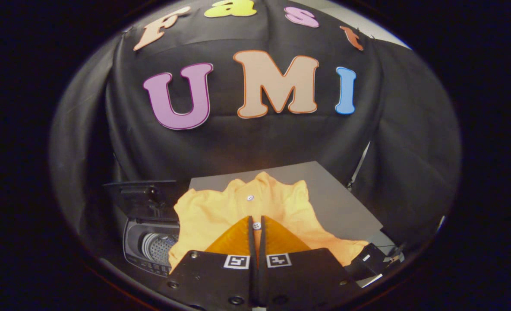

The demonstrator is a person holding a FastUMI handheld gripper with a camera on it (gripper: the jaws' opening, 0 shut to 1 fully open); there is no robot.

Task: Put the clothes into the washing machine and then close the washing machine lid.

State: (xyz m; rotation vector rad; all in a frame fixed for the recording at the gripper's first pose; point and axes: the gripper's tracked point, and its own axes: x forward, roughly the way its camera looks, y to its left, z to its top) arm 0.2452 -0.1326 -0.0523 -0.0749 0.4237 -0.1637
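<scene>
Shirt [221, 211] hung pinched in my gripper [256, 224], fingers clamped on its placket, washing machine [152, 246] open down-left of them.

Garments: one, an orange shirt [221, 216] that lay bunched on the surface [346, 203]
Buttons on the shirt: two white ones could be seen, one further up the placket and one right at the fingertips
Washing machines: one [149, 246], beside the shirt, with one raised lid [141, 198] and one drum showing
Surfaces: one grey board
Grippers: one [255, 222], with two fingers [236, 237] drawn nearly together on a fold of shirt
Square markers on the gripper: two
</scene>
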